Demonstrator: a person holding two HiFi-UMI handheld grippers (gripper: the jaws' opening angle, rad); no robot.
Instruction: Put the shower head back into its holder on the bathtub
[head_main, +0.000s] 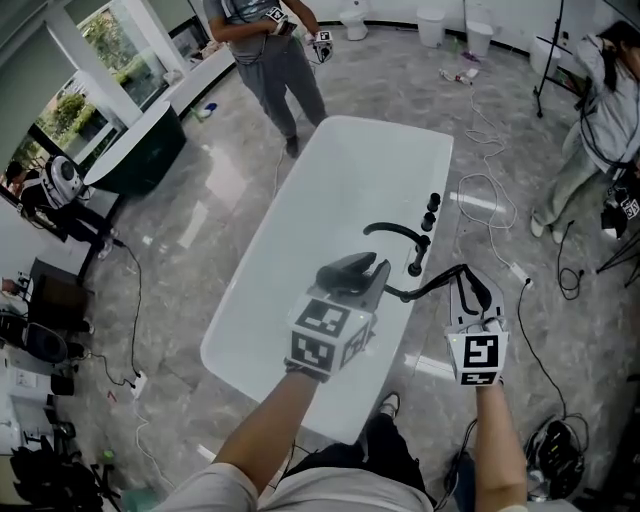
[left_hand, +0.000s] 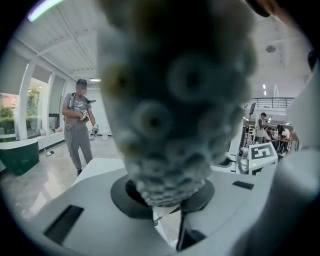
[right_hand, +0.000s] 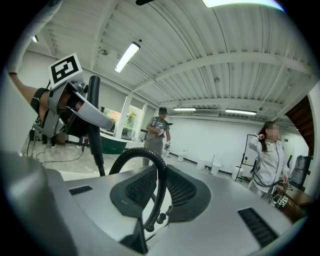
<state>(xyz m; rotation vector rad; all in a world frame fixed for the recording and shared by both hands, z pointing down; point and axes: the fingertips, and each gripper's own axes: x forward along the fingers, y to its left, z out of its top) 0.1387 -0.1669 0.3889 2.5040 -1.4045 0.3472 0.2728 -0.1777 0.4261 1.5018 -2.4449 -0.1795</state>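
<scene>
**A:** Pale marble floor (head_main: 200, 230) all round, with other people standing at the far side and a white freestanding bathtub (head_main: 300, 250) in the middle. Where is the shower head?

**B:** It is off the tub, held above the near right rim. The left gripper (head_main: 368, 282) is clamped on the shower head (head_main: 345, 270). The right gripper (head_main: 470, 292) has its pads pinched on the black hose (head_main: 430, 288), just to the right.

**A:** Which way does it point?

**B:** Its nozzled face (left_hand: 175, 100) is turned back toward the left gripper's camera and fills that view. From the right gripper view the stem seems to hang roughly upright beneath the head. So I judge the long axis to be near vertical, with the hose end down.

**A:** How will it handle?

**B:** I think the head is rigid, fairly light, and smooth enough to slip. The ribbed hose is soft and springy, so it will likely tug the head sideways. Holding the stem is better than holding the face.

**A:** And the holder?

**B:** A black spout (head_main: 392, 230) and a row of knobs (head_main: 430, 212) stand on the right rim. I cannot tell which fitting is the holder.
</scene>
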